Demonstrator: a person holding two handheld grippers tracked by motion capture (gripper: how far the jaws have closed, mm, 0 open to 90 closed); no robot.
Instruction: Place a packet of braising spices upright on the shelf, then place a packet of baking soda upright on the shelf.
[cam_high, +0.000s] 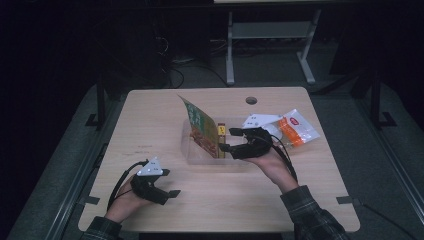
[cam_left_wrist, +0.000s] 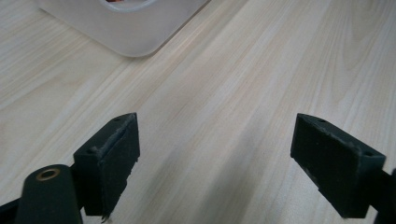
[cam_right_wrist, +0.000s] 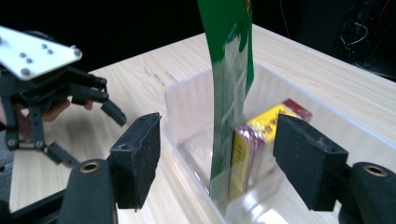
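Note:
A clear plastic bin (cam_high: 196, 159) sits mid-table. A green snack bag (cam_high: 200, 125) stands upright in it, with a yellow and red box (cam_high: 221, 134) beside the bag. My right gripper (cam_high: 227, 140) is at the bin's right side, open, its pads touching nothing. In the right gripper view the green bag (cam_right_wrist: 231, 70) and the yellow box (cam_right_wrist: 247, 149) lie just beyond the right gripper (cam_right_wrist: 224, 156), inside the bin (cam_right_wrist: 187, 100). My left gripper (cam_high: 172, 192) rests open near the table's front left. In the left gripper view the left gripper (cam_left_wrist: 224, 154) has bare wood between its pads.
An orange and white packet (cam_high: 296, 129) lies on the table right of the bin. A cable hole (cam_high: 251, 100) is near the far edge. The bin's corner (cam_left_wrist: 126, 32) is ahead of the left gripper. The left gripper (cam_right_wrist: 56, 93) also appears in the right gripper view.

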